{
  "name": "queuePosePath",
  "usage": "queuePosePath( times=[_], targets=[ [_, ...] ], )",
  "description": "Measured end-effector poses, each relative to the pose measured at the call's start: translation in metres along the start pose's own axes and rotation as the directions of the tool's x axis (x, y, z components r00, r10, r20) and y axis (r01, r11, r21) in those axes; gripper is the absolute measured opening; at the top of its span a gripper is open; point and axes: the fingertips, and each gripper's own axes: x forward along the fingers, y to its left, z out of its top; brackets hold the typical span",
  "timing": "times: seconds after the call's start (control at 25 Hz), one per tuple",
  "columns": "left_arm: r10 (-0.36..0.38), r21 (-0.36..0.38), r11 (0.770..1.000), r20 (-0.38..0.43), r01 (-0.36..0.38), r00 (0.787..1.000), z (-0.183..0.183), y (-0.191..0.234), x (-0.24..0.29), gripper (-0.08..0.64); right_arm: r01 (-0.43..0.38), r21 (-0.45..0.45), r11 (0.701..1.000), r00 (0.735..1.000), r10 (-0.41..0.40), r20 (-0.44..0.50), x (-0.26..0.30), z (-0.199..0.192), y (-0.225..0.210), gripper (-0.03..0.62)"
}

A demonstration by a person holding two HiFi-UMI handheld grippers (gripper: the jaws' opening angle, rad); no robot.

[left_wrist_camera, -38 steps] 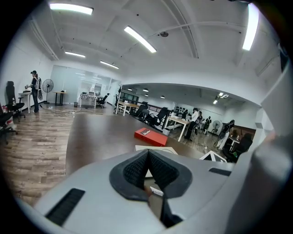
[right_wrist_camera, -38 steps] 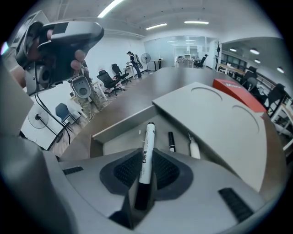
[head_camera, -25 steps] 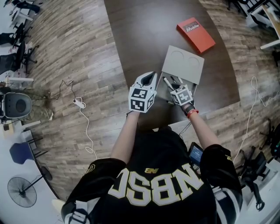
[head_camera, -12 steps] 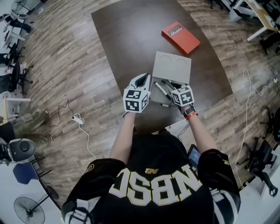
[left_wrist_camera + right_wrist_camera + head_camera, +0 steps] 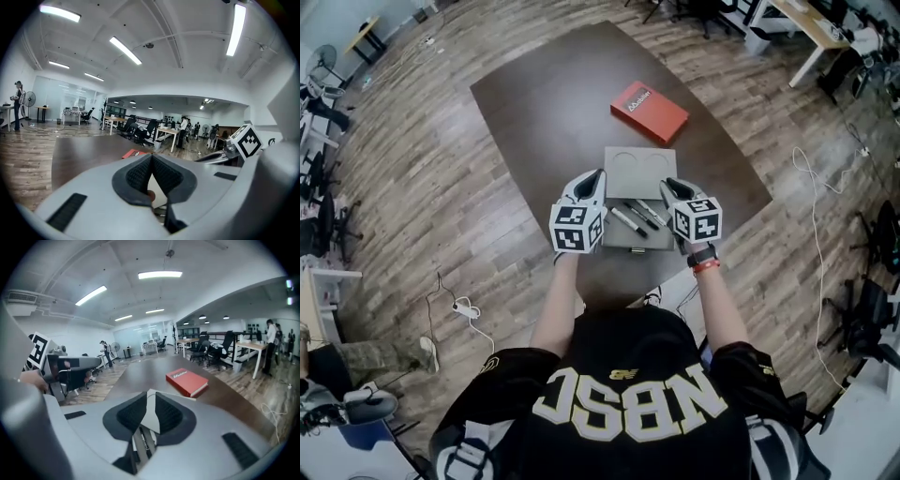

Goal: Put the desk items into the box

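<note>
Change, right gripper: a second ago the right gripper (image 5: 671, 184) reached over the open box (image 5: 626, 246) with its tips down among the pens (image 5: 628, 222). It is now drawn back to the box's right side, clear of the rim.
Change, left gripper: the left gripper (image 5: 597, 174) was at the box's left side a second ago and is still there.
Change, box: same spot on the table (image 5: 534, 103), lid (image 5: 639, 172) still open.
Box place: at the middle of the table's near edge, directly in front of the person, between the two grippers.
Lid: grey, with two round recesses, lying back from the box's far edge towards the red book (image 5: 649, 112).
Pens, place: inside the box, on its floor.
Pens, long axis: roughly parallel to each other, slanting from the box's far-left corner towards its near-right corner.
Pens, ends: too small to tell cap from tip.
Left gripper jaws: tips together, nothing between them.
Right gripper jaws: narrowly apart and closing, nothing between them; the lid and pens show beyond the gap.
Red book: flat, well apart from the box, towards the table's far right edge.
</note>
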Motion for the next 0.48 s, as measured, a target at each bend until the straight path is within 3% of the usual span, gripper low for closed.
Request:
queuePosePath(
  times=[0.24, 0.48],
  targets=[
    [-0.048, 0.071, 0.997, 0.064, 0.044, 0.997, 0.037, -0.022, 0.005, 0.015, 0.087, 0.028, 0.996, 0.981, -0.091, 0.170, -0.053, 0.057, -0.008, 0.028],
    [-0.086, 0.081, 0.994, 0.132, 0.076, 0.988, 0.068, -0.035, 0.005, 0.015, 0.178, 0.007, 0.984, 0.941, -0.173, 0.291, -0.089, 0.089, -0.018, 0.009]
  ],
)
